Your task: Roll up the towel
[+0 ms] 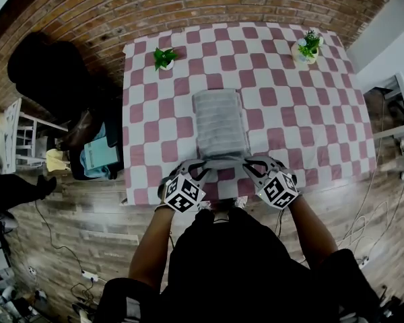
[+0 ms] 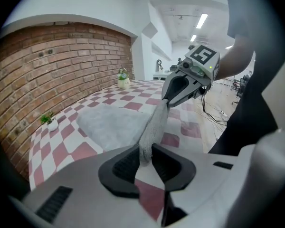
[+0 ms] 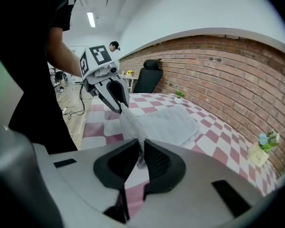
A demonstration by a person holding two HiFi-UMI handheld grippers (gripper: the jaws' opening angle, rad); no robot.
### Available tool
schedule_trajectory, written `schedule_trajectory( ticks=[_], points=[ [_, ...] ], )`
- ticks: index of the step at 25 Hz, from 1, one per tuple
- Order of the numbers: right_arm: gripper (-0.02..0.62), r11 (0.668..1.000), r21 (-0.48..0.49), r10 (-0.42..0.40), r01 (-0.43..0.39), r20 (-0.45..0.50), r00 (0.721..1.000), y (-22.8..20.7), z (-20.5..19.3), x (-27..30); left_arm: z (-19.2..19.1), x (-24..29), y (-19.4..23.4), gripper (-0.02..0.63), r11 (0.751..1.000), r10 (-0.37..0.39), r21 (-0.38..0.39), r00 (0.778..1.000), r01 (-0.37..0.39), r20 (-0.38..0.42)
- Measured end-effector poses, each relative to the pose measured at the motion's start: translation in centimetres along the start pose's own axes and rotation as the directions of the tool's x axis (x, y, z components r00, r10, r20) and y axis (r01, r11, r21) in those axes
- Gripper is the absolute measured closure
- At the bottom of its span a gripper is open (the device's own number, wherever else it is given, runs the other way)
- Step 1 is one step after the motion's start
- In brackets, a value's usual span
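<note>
A grey towel (image 1: 219,123) lies lengthwise on the red-and-white checked table (image 1: 289,113). Both grippers are at its near edge. My left gripper (image 1: 200,167) is shut on the near left corner, and in the left gripper view (image 2: 143,156) the cloth (image 2: 114,125) is pinched between the dark pads. My right gripper (image 1: 250,164) is shut on the near right corner, seen clamped in the right gripper view (image 3: 141,156). The near edge of the towel (image 3: 168,122) is lifted off the table and stretched between the two grippers. Each gripper shows in the other's view: right (image 2: 167,101), left (image 3: 119,108).
Two small potted plants stand at the far corners, one left (image 1: 165,58) and one right (image 1: 308,46). A brick wall (image 1: 188,5) runs behind the table. A black chair (image 1: 54,73) stands to the left. Cables (image 1: 363,214) lie on the wooden floor.
</note>
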State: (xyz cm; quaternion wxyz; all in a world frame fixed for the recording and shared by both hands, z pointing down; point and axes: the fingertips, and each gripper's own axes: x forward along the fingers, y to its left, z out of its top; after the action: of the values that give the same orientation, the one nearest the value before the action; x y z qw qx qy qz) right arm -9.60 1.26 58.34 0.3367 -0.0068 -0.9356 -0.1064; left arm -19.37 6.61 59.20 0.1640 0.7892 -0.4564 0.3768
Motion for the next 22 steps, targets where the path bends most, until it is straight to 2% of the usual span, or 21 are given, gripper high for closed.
schedule_trajectory(
  ticks=[6, 12, 14, 16, 17, 19, 22],
  points=[
    [0.557, 0.995, 0.031, -0.097, 0.097, 0.005, 0.995, -3.7, 0.3, 2.6, 0.6, 1.5, 3.1, 0.525, 0.995, 0.094, -0.022, 0.996, -0.094, -0.004],
    [0.551, 0.99, 0.053, -0.132, 0.133, -0.032, 0.991, -5.2, -0.6, 5.0, 0.5, 2.9, 5.3, 0.525, 0.987, 0.16, -0.027, 0.987, -0.16, -0.023],
    [0.542, 0.986, 0.063, -0.154, 0.154, 0.004, 0.988, -5.7, 0.0, 4.9, 0.3, 3.5, 6.1, 0.525, 0.983, 0.179, -0.042, 0.983, -0.181, -0.031],
    [0.481, 0.984, 0.065, -0.172, 0.167, 0.074, 0.982, -6.1, 1.3, 4.1, 0.2, 3.9, 6.7, 0.525, 0.979, 0.193, -0.058, 0.981, -0.195, -0.038],
    [0.444, 0.986, 0.057, -0.164, 0.159, 0.108, 0.98, -5.8, 2.0, 3.5, 0.2, 4.1, 7.0, 0.525, 0.978, 0.197, -0.063, 0.98, -0.199, -0.039],
    [0.436, 0.994, 0.009, -0.113, 0.113, 0.143, 0.983, -4.4, 2.8, 2.7, 0.3, 4.3, 7.3, 0.525, 0.977, 0.198, -0.069, 0.979, -0.201, -0.041],
    [0.423, 0.992, -0.126, -0.003, 0.016, 0.101, 0.995, -1.7, 2.4, 3.2, 0.3, 4.5, 7.6, 0.523, 0.978, 0.194, -0.074, 0.98, -0.196, -0.039]
  ],
)
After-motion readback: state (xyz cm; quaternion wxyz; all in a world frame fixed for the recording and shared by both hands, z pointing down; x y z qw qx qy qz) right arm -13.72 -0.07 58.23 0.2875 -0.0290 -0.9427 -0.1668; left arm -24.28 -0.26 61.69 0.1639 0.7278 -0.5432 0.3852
